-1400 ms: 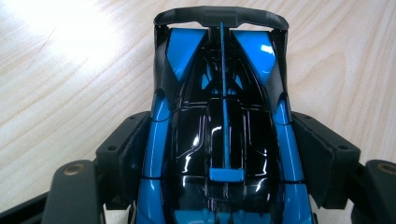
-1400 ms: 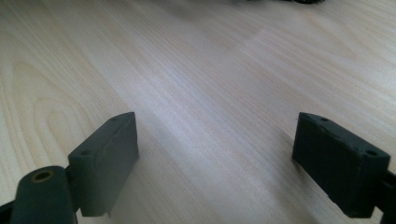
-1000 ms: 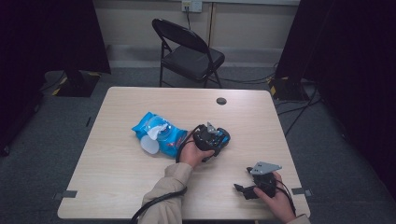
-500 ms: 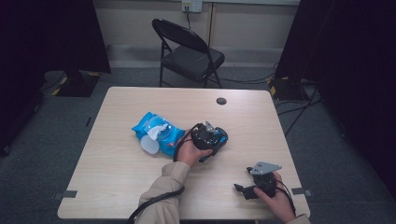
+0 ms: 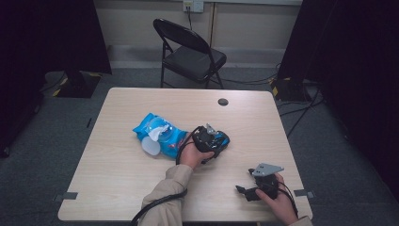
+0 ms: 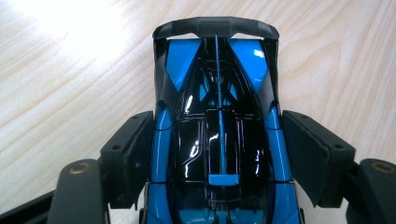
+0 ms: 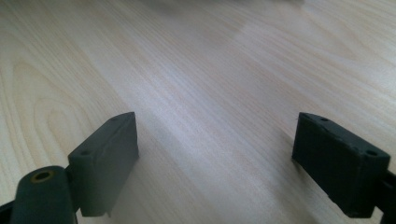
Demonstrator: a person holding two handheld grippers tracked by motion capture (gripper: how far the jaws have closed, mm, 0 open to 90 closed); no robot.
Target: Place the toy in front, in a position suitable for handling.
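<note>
Item 1, toy car [image 6: 218, 135]: blue and black model sports car with a black rear wing at the top of the left gripper view. It sits on the pale wood table [image 5: 117, 183], just right of centre in the high view [image 5: 220, 139].

Item 2, left gripper [image 6: 218, 154]: its two black pads flank the car's sides, the left pad against the blue flank and the right pad at the other flank; the jaws stand wide and close on the car body. In the high view the gripper [image 5: 207, 139] lies at frame centre, held by the left hand [image 5: 190, 155], whose beige sleeve enters from the bottom edge.

Item 3, right gripper [image 7: 215, 154]: jaws wide apart, bare wood grain between the pads. In the high view it rests at lower right [image 5: 247, 192], grey three-cornered plate on top, in the right hand [image 5: 277, 200], well apart from the car.

Item 4, wet-wipes pack [image 5: 160, 136]: blue soft pack with a white flap, left of centre, just beside the left hand.

Item 5, cable port [image 5: 223, 101]: dark round hole, upper part of the tabletop.

Item 6, folding chair [image 5: 190, 54]: black, beyond the table's far edge, top centre of frame.
</note>
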